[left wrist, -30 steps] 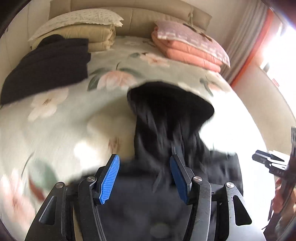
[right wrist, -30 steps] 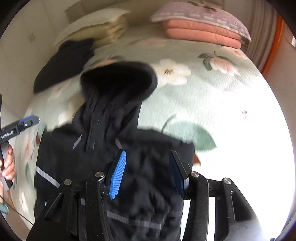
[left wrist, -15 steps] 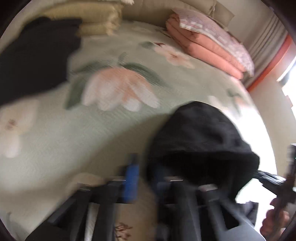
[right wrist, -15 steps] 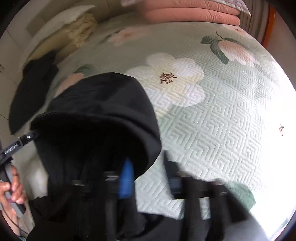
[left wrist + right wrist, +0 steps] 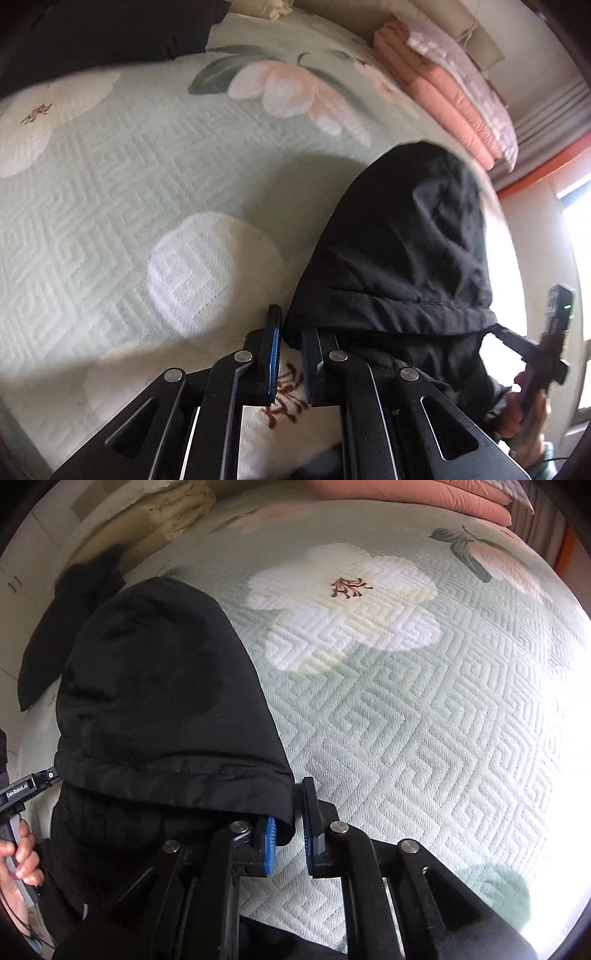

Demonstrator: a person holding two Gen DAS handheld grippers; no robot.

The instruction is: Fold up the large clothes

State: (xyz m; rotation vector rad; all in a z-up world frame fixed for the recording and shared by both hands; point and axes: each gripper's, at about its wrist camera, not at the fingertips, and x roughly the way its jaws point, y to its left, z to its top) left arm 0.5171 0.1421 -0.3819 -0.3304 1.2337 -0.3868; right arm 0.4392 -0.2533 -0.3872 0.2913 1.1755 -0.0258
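Left gripper [image 5: 290,345]: blue pads drawn close, a narrow gap between them, pinching the left corner of the hood [image 5: 402,243] hem. Right gripper [image 5: 290,825]: likewise nearly closed, with the right corner of the hood [image 5: 162,686] hem pinched between its pads. Each gripper shows at the edge of the other's view, held in a bare hand [image 5: 20,853]; the other hand [image 5: 524,406] sits at the right edge of the left wrist view. No containers in view. Hood belongs to a black jacket [image 5: 96,853] lying on the bed [image 5: 424,709]. Hood spread flat, domed top pointing toward the headboard, hem stretched in a straight band between the two grippers. Fabric matte black, lightly creased, with a stitched channel along the hem. Jacket body bunches below the hem toward the near edge of the bed; ribbed lining shows under the hood in the right wrist view. Bedspread is pale green, quilted in a key pattern, with large white and pink flowers; it lies bare to the left and right of the hood. Pink folded quilts [image 5: 447,92] stacked at the far right corner of the bed, well apart from the hood. Beige folded bedding [image 5: 162,520] at the far left. Second dark garment [image 5: 70,620] lies near that bedding, just beyond the hood's left side, apart from it. Orange trim [image 5: 546,166] runs along the wall beside the bed.
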